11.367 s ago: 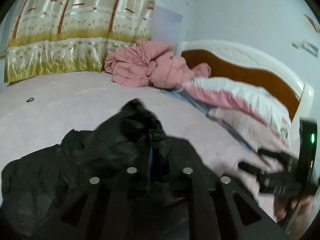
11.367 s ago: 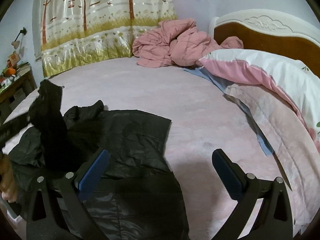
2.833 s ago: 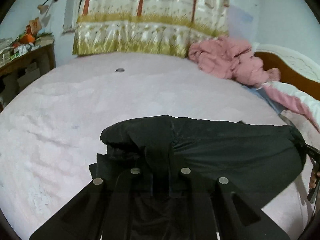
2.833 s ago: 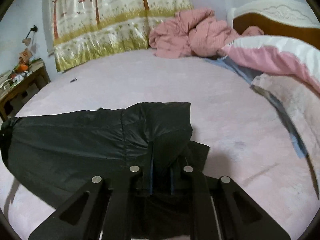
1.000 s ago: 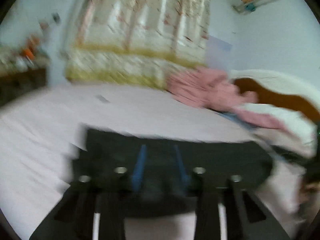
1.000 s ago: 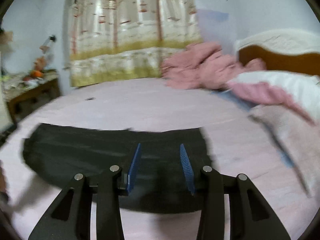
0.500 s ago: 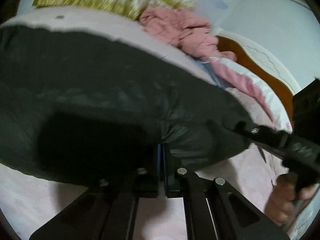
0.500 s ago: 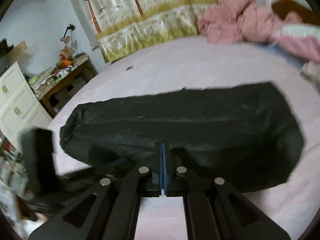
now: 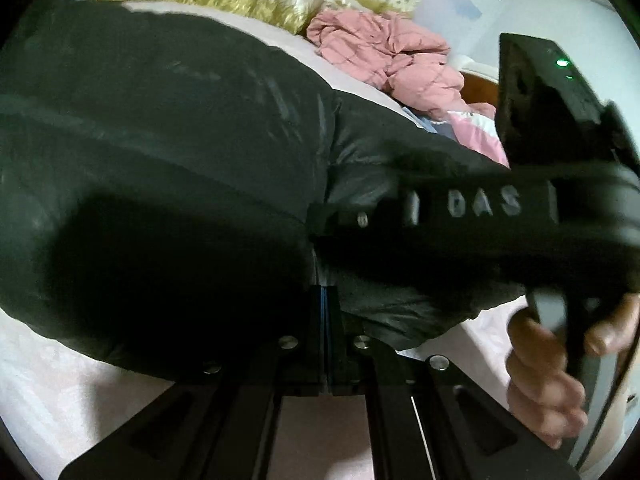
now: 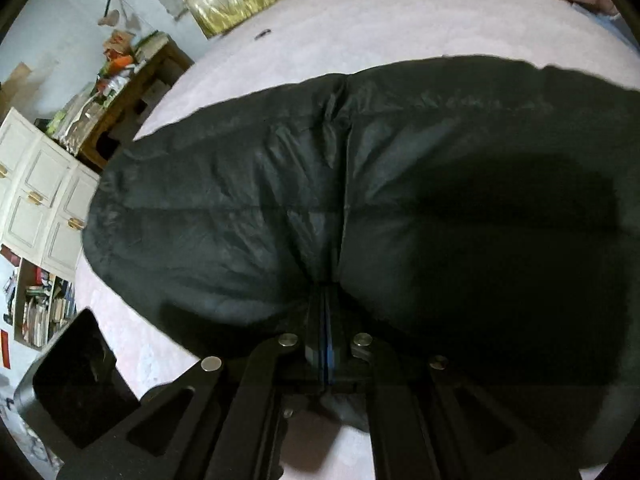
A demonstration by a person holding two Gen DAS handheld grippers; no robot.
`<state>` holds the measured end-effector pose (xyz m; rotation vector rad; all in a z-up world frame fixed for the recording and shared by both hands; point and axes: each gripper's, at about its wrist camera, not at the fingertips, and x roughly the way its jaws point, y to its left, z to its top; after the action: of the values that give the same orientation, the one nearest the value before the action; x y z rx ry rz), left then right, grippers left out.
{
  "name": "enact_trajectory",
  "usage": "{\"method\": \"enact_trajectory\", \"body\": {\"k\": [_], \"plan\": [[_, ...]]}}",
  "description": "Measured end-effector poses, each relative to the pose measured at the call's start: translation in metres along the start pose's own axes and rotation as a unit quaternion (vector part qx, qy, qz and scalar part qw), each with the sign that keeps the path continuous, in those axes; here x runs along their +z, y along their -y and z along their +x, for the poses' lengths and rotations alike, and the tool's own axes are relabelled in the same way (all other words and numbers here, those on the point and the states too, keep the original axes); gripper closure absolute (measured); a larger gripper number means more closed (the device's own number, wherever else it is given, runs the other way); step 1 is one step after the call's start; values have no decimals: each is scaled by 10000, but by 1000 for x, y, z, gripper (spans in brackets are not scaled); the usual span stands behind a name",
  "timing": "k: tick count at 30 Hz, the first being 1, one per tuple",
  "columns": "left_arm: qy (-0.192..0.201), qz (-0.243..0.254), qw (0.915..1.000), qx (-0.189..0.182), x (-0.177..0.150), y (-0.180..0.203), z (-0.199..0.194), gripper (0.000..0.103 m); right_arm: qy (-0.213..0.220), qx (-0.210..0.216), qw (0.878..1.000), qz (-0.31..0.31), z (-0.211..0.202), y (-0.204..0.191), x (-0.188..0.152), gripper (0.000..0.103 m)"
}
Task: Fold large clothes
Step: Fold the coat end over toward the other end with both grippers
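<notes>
A black padded jacket (image 10: pixel 400 184) lies folded into a long bundle across the pink bedspread (image 10: pixel 360 28), its near edge toward the person; both tongs are pinched narrow on that edge. The left gripper (image 9: pixel 326 304) has its blue pads drawn together with dark cloth caught between them; the right gripper (image 10: pixel 326 292) is likewise clamped, biting the edge just where a seam runs up the jacket's middle.

The jacket looks light and puffy, soft enough to sag wherever it is not held; its shell has a faint sheen, so I judge it slippery and likely to slide out of a shallow pinch or spring open from trapped air; the best hold seems to be the stitched hem or seam, taken deep, with the two grips well apart.

The left wrist view alone shows the right tool crossing just above the jacket, the person's hand (image 9: pixel 556 364) around its handle, and a pink quilt (image 9: pixel 392 56) heaped beyond. The right wrist view alone shows the bundle's whole outline, the rounded far end, a cluttered desk (image 10: pixel 120 80) and white cupboards (image 10: pixel 36 196).
</notes>
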<state>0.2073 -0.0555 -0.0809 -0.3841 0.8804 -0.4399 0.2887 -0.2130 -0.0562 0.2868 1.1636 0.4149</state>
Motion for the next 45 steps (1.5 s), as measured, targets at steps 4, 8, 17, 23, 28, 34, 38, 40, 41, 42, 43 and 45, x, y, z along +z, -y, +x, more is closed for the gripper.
{"method": "enact_trajectory", "body": {"k": [4, 8, 17, 23, 28, 34, 38, 40, 41, 42, 43, 45], "plan": [[-51, 131, 9998, 127, -3, 2, -1, 100, 135, -251, 9996, 76, -2, 7, 16, 103], [-79, 78, 9999, 42, -2, -1, -3, 100, 209, -467, 9986, 123, 3, 15, 39, 103], [-36, 156, 9999, 38, -3, -1, -7, 100, 431, -874, 9949, 269, 17, 16, 75, 103], [141, 178, 9997, -63, -6, -1, -39, 99, 1224, -473, 9913, 61, -70, 19, 25, 98], [942, 1078, 9890, 370, -3, 31, -101, 99, 1875, -604, 9799, -317, -144, 15, -35, 98], [1415, 127, 9883, 556, 18, -18, -150, 72, 2742, -691, 9589, 217, -195, 38, -92, 16], [1229, -218, 9889, 808, 17, -50, -156, 21, 3296, -1516, 9230, 1278, -197, 64, -115, 0], [1029, -358, 9909, 788, 18, -59, -148, 19, 3419, -1892, 9096, 1413, -195, 71, -118, 0], [993, -435, 9911, 776, 15, -63, -146, 19, 3291, -1751, 9170, 1419, -192, 76, -116, 0], [991, -536, 9905, 795, 16, -67, -144, 18, 3165, -1539, 9251, 1423, -188, 79, -113, 0], [992, -679, 9896, 791, 17, -73, -142, 18, 3045, -1269, 9321, 1497, -182, 84, -111, 0], [926, -925, 9890, 693, 15, -86, -138, 17, 3007, -820, 9340, 1744, -172, 94, -109, 0]]}}
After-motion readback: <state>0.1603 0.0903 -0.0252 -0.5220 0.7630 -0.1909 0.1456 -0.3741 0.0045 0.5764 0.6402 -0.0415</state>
